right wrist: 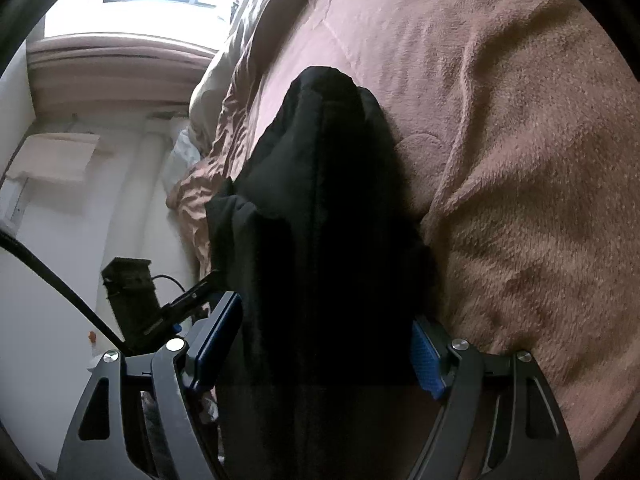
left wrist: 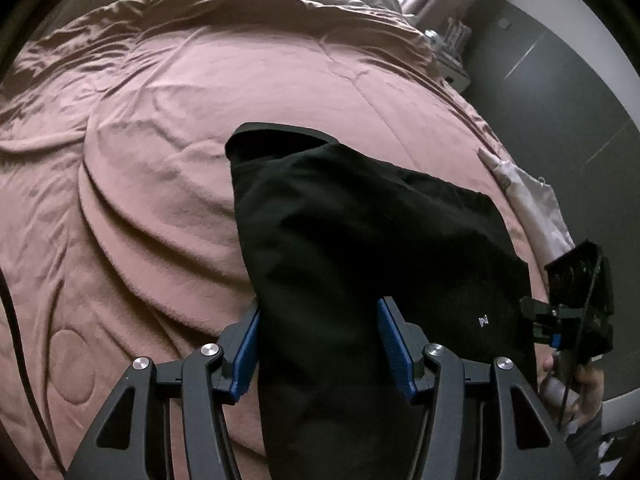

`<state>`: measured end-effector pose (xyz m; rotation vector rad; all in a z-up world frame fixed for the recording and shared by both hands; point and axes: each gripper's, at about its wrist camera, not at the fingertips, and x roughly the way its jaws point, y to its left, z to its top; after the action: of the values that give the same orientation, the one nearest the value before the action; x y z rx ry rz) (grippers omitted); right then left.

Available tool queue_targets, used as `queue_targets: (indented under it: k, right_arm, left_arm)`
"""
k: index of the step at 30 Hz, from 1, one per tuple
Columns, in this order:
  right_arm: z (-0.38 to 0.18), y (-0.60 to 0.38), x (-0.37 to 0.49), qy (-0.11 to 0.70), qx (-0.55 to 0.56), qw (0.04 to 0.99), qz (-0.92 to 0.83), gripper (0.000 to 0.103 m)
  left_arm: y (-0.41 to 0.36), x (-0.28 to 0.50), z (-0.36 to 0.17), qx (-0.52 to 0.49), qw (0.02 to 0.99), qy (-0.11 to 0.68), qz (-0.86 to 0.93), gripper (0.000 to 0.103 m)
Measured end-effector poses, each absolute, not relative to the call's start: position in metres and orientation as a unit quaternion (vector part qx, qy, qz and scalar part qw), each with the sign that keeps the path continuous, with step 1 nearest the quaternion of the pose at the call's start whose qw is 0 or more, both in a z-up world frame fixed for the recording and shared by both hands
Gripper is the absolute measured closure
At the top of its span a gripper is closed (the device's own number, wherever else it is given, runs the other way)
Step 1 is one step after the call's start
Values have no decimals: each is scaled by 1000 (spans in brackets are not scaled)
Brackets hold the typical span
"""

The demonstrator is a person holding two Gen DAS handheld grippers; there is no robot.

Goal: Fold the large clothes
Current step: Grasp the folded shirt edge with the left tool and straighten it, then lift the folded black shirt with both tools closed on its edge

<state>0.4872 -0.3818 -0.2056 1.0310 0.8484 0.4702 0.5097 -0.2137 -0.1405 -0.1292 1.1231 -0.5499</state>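
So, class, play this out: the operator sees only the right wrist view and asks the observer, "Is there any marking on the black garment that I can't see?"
Observer: Yes. The left wrist view shows a small white logo on the black garment.
Operator: Is anything else lying on the bed?
Observer: A pale patterned cloth lies at the edge of the pink blanket, past the garment.
Operator: How does the left gripper sit on the garment?
Observer: The left gripper has the garment between its blue pads, with one pad right at the fabric's edge. I can't tell whether they press on it.
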Motion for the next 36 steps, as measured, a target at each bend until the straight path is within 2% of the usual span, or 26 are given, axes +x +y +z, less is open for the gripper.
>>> queue_targets:
  k: [5, 7, 9, 11, 13, 15, 20, 22, 24, 27, 30, 36]
  right_arm:
    - [-200, -373, 497, 390, 461, 768, 213, 28]
    - [-197, -371, 502, 389, 452, 776, 206, 46]
    - [-196, -368, 504, 389, 447, 780, 202, 60]
    - [-195, -365, 504, 387, 446, 782, 201, 67]
    - [-192, -361, 501, 384, 438, 788, 200, 73]
    - [-190, -358, 499, 380, 436, 791, 199, 75]
    - [-181, -353, 496, 377, 430, 795, 202, 82]
    - [-177, -351, 495, 373, 427, 798, 206, 86]
    - [-169, -347, 493, 369, 424, 801, 208, 88]
    - [-157, -340, 489, 360, 417, 807, 214, 89]
    - [-140, -328, 481, 346, 409, 814, 222, 89]
    - [-108, -310, 458, 318, 391, 830, 238, 89]
  left_arm:
    - [-213, 509, -143, -53, 807, 525, -263, 47]
    - [-209, 511, -146, -63, 805, 526, -267, 47]
    - [-202, 516, -149, -79, 801, 529, -269, 46]
    - [-188, 522, -155, -112, 795, 533, -267, 46]
    - [-177, 526, -163, -150, 786, 541, -260, 41]
    - [-166, 532, -174, -199, 774, 547, -250, 36]
    - [-175, 535, -189, -239, 748, 556, -272, 36]
    - [-182, 531, -184, -227, 755, 553, -270, 39]
    - [-183, 529, -177, -224, 757, 552, -267, 48]
    - [-180, 524, -163, -217, 762, 549, -267, 56]
    - [-174, 514, -143, -203, 774, 536, -269, 59]
    - [-156, 490, -96, -203, 798, 496, -274, 59]
